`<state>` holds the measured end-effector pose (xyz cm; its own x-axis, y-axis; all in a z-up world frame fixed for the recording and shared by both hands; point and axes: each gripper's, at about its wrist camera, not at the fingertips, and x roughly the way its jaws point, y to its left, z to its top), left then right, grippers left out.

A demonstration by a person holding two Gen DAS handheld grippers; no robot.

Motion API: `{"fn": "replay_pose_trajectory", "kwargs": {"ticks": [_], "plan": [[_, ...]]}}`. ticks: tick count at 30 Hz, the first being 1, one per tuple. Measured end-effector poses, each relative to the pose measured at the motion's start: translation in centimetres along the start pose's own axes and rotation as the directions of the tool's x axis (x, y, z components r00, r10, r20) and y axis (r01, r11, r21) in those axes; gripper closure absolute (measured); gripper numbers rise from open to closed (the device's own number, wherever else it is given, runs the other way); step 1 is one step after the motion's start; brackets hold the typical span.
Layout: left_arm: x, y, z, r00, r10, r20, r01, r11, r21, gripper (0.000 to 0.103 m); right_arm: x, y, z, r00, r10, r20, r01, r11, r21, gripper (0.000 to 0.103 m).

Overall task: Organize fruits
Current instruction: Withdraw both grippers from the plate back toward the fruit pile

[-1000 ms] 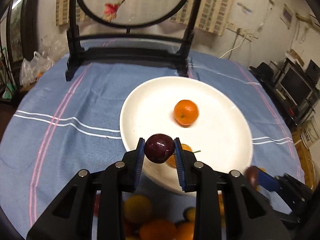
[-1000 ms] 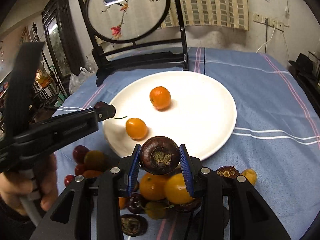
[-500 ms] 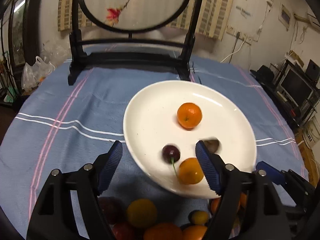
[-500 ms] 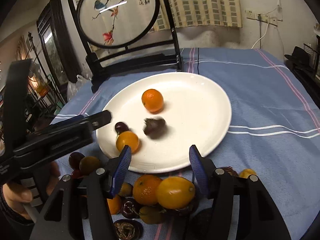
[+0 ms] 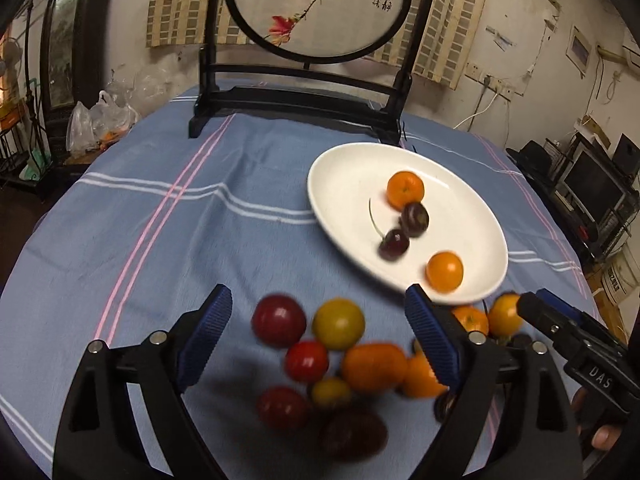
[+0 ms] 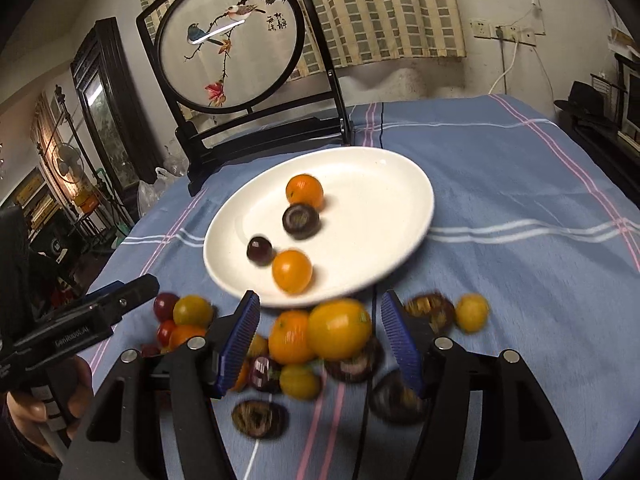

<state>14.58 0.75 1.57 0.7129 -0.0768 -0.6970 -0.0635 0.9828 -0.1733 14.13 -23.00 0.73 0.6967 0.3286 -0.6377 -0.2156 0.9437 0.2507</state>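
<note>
Both tongs, left [image 5: 316,338] and right [image 6: 320,338], gape wide and empty over the fruit pile [image 6: 316,340] at lower frame, below the plate [image 6: 400,184] holding 4 fruits.

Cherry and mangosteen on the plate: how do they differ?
The cherry is smaller and glossy, with a thin stem visible from the left wrist; the mangosteen is larger, duller, showing a ringed end. The mangosteen touches the far orange; the cherry sits nearer the front one. Both are dark and round.
</note>
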Motion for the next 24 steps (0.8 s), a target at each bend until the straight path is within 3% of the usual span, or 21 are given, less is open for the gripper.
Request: {"fn": "replay_pose_trajectory", "kwargs": {"ticks": [11,14,18,24], "plan": [[-1.9,-0.1,-4.9,0.999,0.003,-0.046,-0.001,0.998,0.058,0.016,-2.5,-0.9,-3.6,1.000,-0.013,-0.028,0.014,0.999,0.032,0.036],[-2.3,-0.3,-5.7,0.999,0.011,-0.048,-0.007,0.997,0.079,0.014,-3.0,0.3,-4.3,0.998,-0.011,-0.054,0.010,1.000,-0.025,0.027],[-2.6,0.2,-6.3,0.998,0.020,-0.053,-0.015,0.996,0.086,0.014,-2.4,2.8,-5.2,0.994,-0.015,-0.109,0.000,0.991,-0.137,0.027],[-2.9,1.4,-6.6,0.997,0.037,-0.063,-0.031,0.996,0.082,0.014,0.5,5.4,-6.0,0.973,-0.091,-0.212,0.037,0.969,-0.244,0.027]]}}
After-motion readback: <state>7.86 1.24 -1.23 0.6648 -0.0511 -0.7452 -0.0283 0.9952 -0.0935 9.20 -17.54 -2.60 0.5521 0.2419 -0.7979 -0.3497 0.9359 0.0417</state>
